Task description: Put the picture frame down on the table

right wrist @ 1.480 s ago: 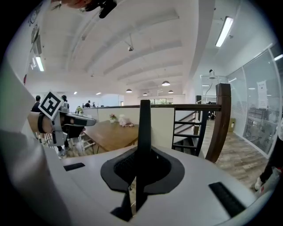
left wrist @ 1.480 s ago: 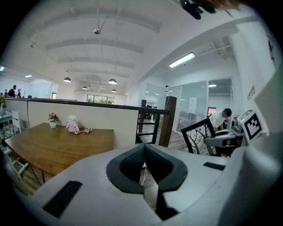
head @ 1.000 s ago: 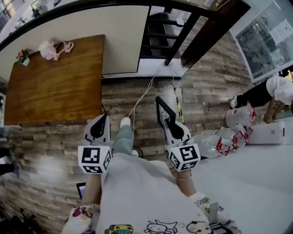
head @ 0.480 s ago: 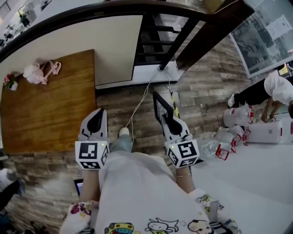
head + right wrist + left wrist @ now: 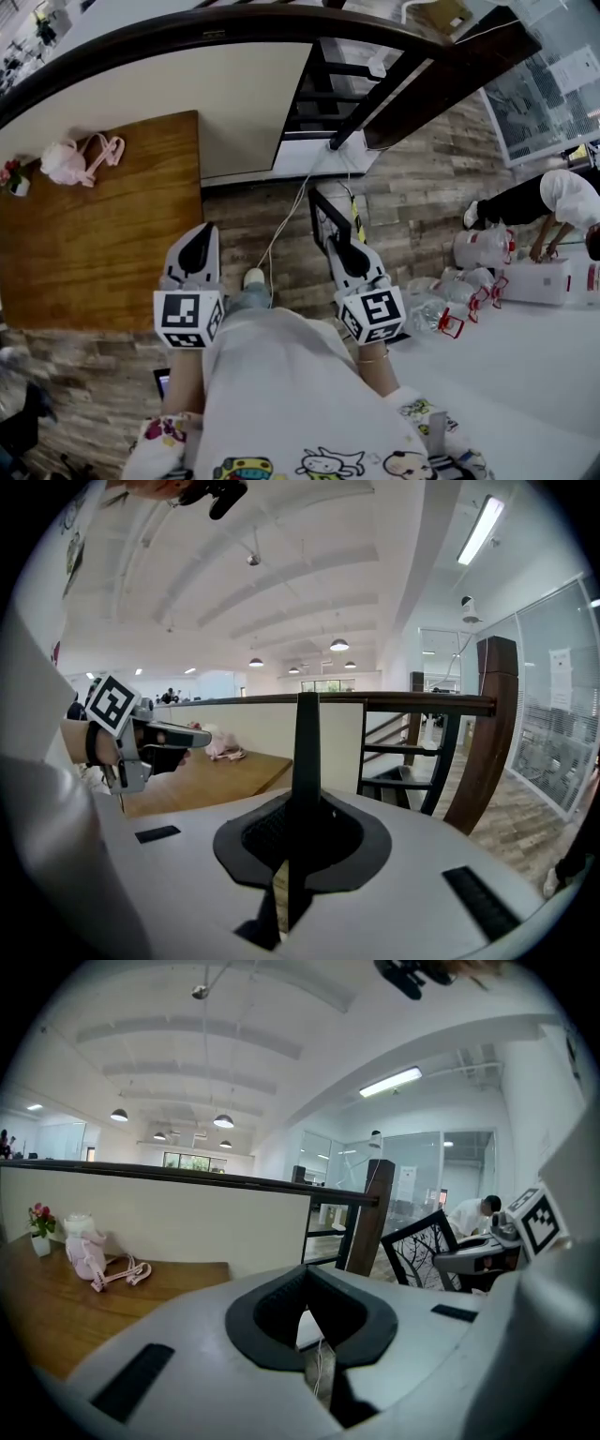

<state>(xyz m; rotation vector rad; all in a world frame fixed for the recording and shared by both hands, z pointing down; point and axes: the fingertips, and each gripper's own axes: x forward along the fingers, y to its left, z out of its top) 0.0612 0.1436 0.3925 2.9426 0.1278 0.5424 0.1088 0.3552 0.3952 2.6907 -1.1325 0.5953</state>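
Head view, step: carrying; frame [image 5: 323, 217] upright in right tongs [image 5: 349, 255], out over the floor, not yet over the worktop [image 5: 103, 234].
Head view, left tongs [image 5: 199, 246]: holding nothing, in line with the worktop's right edge.
Head view, around: bag [image 5: 67, 161] and flowers [image 5: 11, 176] at the worktop's far left; cable [image 5: 292, 202] along the floor between both tongs; person [image 5: 553, 192] and bottles [image 5: 441, 305] well off to the right.
Left gripper view, tongs [image 5: 314, 1354]: closed to a thin slit, nothing between.
Left gripper view, frame [image 5: 424, 1249]: off to the right, tree print showing, well apart from the worktop [image 5: 141, 1288].
Right gripper view, tongs [image 5: 286, 874]: clamped on the frame [image 5: 306, 752], seen edge-on, standing straight up from the jaws.
Right gripper view, worktop [image 5: 220, 778]: ahead and left, beyond left tongs [image 5: 155, 738]; post [image 5: 492, 714] to the right.
Right gripper view, next move: probably a swing left to bring the frame over bare wood, then lowering to rest its bottom edge, then opening.
Right gripper view, in the way: left tongs between frame and worktop, likely needing to shift aside; bag and flowers far enough off; risk of a thin frame tipping on release, so perhaps better laid flat.
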